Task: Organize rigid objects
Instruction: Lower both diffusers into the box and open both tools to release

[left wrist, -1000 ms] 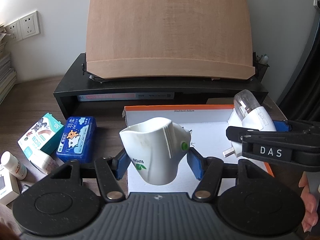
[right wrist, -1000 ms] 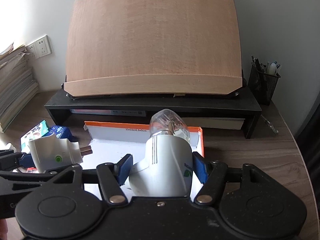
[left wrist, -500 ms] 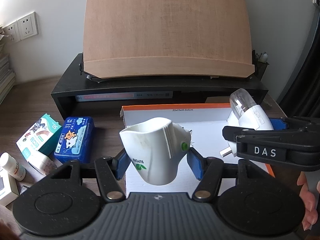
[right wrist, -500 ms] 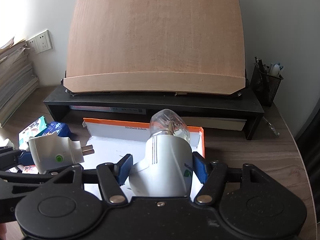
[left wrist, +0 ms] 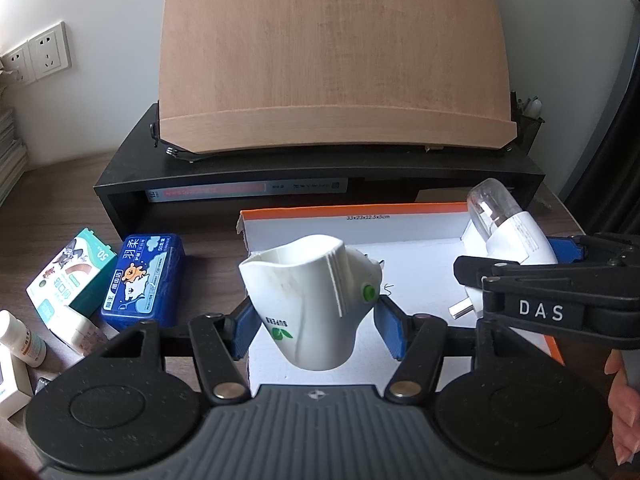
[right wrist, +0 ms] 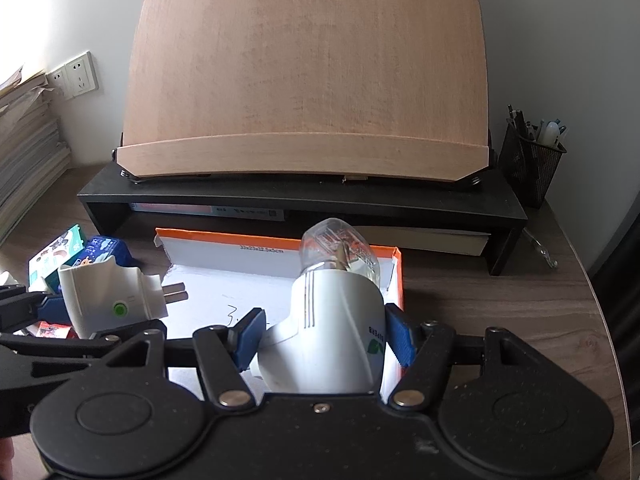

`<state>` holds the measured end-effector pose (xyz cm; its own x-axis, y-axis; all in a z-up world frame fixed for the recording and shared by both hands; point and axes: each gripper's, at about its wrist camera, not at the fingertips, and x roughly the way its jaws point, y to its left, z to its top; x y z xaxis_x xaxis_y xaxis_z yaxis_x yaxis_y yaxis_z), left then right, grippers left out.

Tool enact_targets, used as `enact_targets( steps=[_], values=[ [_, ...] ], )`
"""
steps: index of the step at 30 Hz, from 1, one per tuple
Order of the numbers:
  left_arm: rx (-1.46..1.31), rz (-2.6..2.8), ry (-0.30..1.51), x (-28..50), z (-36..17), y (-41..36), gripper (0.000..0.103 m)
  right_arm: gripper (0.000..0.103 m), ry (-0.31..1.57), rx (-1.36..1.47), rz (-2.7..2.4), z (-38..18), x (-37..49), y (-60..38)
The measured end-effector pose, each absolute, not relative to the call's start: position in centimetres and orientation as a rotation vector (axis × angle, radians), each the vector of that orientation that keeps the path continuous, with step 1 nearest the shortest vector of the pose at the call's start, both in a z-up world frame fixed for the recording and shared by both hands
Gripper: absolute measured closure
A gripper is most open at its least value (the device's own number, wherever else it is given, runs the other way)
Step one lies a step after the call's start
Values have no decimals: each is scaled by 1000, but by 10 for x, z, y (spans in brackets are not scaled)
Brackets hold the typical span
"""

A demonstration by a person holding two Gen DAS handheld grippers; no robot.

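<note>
My left gripper (left wrist: 316,328) is shut on a white plug-in unit with a green button (left wrist: 312,300), which hangs above the white cardboard box with an orange rim (left wrist: 360,213). From the right wrist the same unit (right wrist: 104,300) shows at the left, its two prongs pointing right. My right gripper (right wrist: 325,338) is shut on a second white plug-in unit with a clear bottle (right wrist: 336,320) on top, over the box's right half (right wrist: 276,240). That second unit (left wrist: 516,232) appears at the right in the left wrist view, behind a black finger (left wrist: 540,312).
A black desk riser (left wrist: 320,176) carrying a tilted wooden board (left wrist: 332,60) stands behind the box. A blue box (left wrist: 144,280), a teal box (left wrist: 72,276) and small bottles (left wrist: 20,336) lie at the left. A mesh pen holder (right wrist: 528,160) stands far right.
</note>
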<state>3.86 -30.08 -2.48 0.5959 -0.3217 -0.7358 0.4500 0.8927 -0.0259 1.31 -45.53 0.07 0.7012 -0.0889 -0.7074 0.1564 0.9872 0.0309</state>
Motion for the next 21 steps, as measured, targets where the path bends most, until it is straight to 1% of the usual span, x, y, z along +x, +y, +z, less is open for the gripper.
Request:
enact_targets(
  steps=[21],
  values=[
    [185, -447, 839, 55, -36, -309, 40, 26, 823, 84, -132, -8, 34, -461]
  ],
)
